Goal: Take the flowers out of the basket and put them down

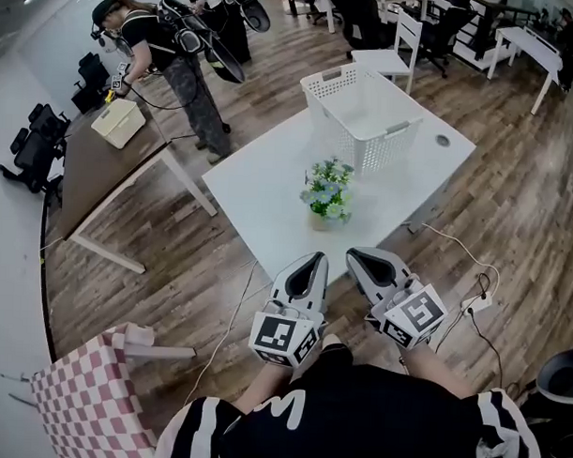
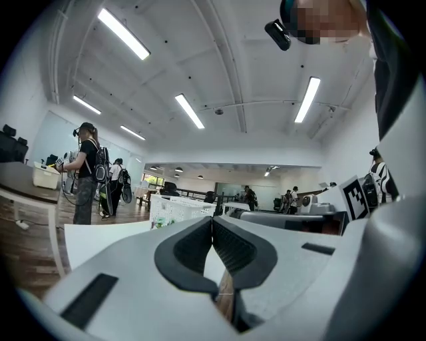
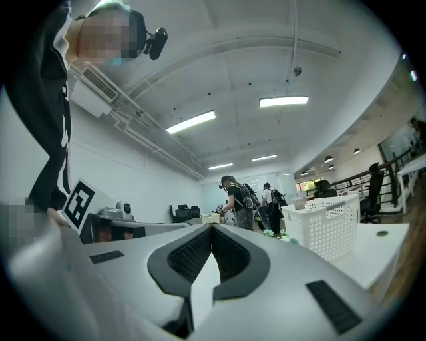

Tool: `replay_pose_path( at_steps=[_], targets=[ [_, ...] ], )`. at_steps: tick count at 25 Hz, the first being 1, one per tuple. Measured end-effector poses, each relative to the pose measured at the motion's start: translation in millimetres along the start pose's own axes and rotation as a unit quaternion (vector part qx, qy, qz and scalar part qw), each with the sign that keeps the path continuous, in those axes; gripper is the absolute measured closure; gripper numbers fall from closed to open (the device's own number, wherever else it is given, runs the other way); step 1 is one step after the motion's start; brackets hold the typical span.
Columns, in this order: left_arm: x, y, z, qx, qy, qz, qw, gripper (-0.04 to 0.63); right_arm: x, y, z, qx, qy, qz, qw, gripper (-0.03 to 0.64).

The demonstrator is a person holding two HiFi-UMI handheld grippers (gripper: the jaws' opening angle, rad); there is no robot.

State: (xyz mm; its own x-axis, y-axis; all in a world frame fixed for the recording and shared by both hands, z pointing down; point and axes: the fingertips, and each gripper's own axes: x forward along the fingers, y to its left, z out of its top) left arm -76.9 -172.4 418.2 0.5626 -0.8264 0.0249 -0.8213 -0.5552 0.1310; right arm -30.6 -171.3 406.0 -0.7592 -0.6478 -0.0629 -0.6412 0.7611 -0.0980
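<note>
- Left gripper (image 1: 314, 260): jaws pressed together, tips meeting, nothing pinched; left gripper view confirms.
- Right gripper (image 1: 357, 258): jaws pressed together, nothing pinched.
- Both grippers side by side, close to person's body, at near edge of white table (image 1: 259, 199), tips aimed toward table.
- Potted flowers (image 1: 327, 191): upright on table, outside white basket (image 1: 388, 147), just beside its near wall, apart from both grippers.
- Basket: upright at far end of table.
- Background: second person (image 1: 175, 55) standing at brown desk (image 1: 96, 165), left of table.
</note>
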Motion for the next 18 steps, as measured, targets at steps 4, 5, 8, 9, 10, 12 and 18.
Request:
replay_pose_path(
  at_steps=[4, 5, 8, 9, 10, 12, 18],
  targets=[
    [-21.2, -37.8, -8.0, -0.001, 0.002, -0.002, 1.0, 0.591, -38.8, 17.6, -3.2, -0.001, 0.005, 0.0, 1.0, 0.6],
    [-27.4, -47.7, -9.4, 0.001, 0.001, -0.003, 1.0, 0.591, -49.2, 22.6, -3.0, 0.0, 0.004, 0.001, 1.0, 0.6],
    [-48.1, -77.5, -13.4, 0.004, -0.006, -0.005, 1.0, 0.591, -81.5, 41.3, -1.4, -0.003, -0.004, 0.011, 1.0, 0.6],
    [-55.9, -87.3, -15.5, 0.006, -0.007, -0.005, 0.9999, 0.591, -92.4, 48.0, -1.8, -0.006, -0.003, 0.014, 1.0, 0.6],
    [-63.7, -97.3, -18.5, 0.007, -0.006, -0.005, 0.9999, 0.591, -103.6, 54.7, -3.1, -0.008, -0.001, 0.016, 1.0, 0.6],
    [-78.8, -118.1, -25.5, 0.012, 0.001, -0.007, 0.9999, 0.591, -126.1, 67.2, -7.6, -0.015, 0.008, 0.019, 1.0, 0.6],
    [-118.8, -160.8, -35.4, 0.027, 0.007, -0.002, 0.9996, 0.591, -181.2, 100.7, -13.5, -0.021, 0.022, 0.022, 0.999, 0.6]
  ],
)
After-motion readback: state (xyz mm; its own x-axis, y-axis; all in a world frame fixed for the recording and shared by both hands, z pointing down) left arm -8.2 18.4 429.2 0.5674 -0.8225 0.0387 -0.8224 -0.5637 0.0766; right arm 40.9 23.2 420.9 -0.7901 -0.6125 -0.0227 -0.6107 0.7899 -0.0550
